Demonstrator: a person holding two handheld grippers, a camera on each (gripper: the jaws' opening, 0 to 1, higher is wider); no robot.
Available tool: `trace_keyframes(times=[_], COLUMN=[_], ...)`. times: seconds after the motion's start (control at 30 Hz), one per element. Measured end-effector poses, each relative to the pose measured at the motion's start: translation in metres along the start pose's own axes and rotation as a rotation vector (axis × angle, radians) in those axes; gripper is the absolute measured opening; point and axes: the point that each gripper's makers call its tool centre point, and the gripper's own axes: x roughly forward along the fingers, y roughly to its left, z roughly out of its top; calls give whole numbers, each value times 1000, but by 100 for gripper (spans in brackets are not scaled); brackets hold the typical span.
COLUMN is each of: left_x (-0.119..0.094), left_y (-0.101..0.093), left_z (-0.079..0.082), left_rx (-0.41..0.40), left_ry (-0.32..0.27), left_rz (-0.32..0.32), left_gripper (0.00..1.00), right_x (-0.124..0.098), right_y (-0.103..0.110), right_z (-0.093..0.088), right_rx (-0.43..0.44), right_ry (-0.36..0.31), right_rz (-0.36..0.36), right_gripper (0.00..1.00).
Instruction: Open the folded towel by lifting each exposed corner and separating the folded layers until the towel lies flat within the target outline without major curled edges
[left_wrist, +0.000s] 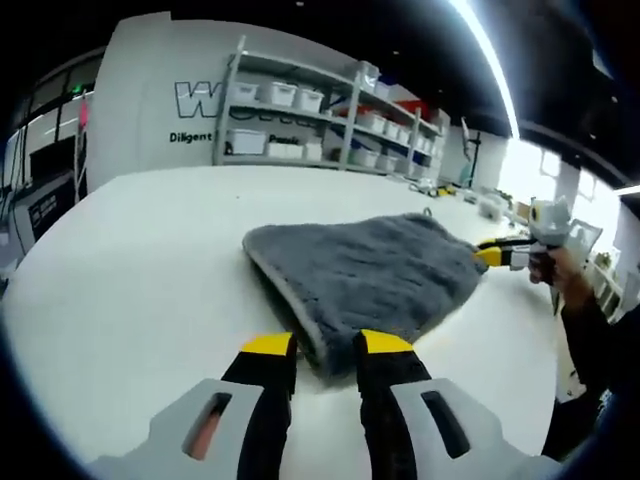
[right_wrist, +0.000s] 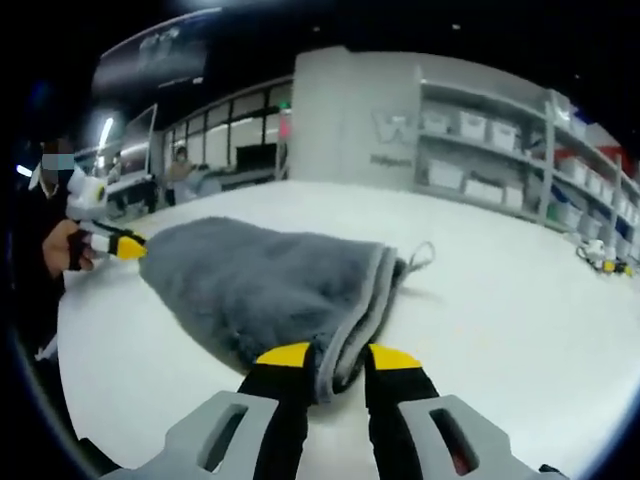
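Observation:
A grey fluffy towel (left_wrist: 370, 270), folded with its layered hem showing, stretches between both grippers over a white table (left_wrist: 130, 270). In the left gripper view my left gripper (left_wrist: 326, 345) is shut on the towel's near corner. At the far corner, my right gripper (left_wrist: 490, 255), held by a hand, pinches the towel's tip. In the right gripper view my right gripper (right_wrist: 335, 358) clamps the folded hem of the towel (right_wrist: 260, 275). My left gripper (right_wrist: 135, 247) holds the opposite tip at the left. A small hang loop (right_wrist: 422, 255) sticks out beside the hem.
The round white table (right_wrist: 500, 290) has wide bare room around the towel. Metal shelves with white bins (left_wrist: 320, 125) stand behind it, also in the right gripper view (right_wrist: 500, 150). Small items (right_wrist: 600, 262) lie near the table's far edge. A person (right_wrist: 180, 165) sits in the background.

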Motion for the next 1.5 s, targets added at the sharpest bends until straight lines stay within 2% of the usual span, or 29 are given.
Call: trace_keyframes(times=[0.27, 0.37, 0.4, 0.47, 0.67, 0.8, 0.93, 1.17, 1.33, 1.5], left_x=[2, 3, 4, 5, 5, 5, 5, 3, 0, -4], left_y=[-3, 0, -4, -3, -3, -2, -3, -11, -16, -26], left_z=[-5, -6, -7, -6, -5, -5, -4, -8, -11, -15], left_rx=[20, 99, 116, 159, 177, 178, 174, 205, 224, 256], left_ry=[14, 24, 31, 33, 35, 31, 29, 49, 55, 79], left_rz=[10, 44, 35, 53, 45, 35, 14, -36, -41, -56], left_gripper=[12, 10, 8, 7, 6, 6, 5, 4, 4, 3], right_x=[0, 0, 0, 1, 3, 5, 6, 15, 21, 27], right_y=[-2, 0, 0, 1, 2, 0, -6, -10, -13, -18], right_z=[-1, 0, -1, -2, -1, -2, -1, 2, 3, 6], right_rx=[-6, -5, -8, -54, -80, -98, -79, -139, -151, -201], right_ry=[-12, -14, -12, 0, 35, 20, 16, 90, 127, 181], right_rz=[0, 9, 9, 7, 4, 35, 37, 30, 25, 20], right_gripper=[8, 5, 5, 4, 1, 1, 1, 1, 1, 0])
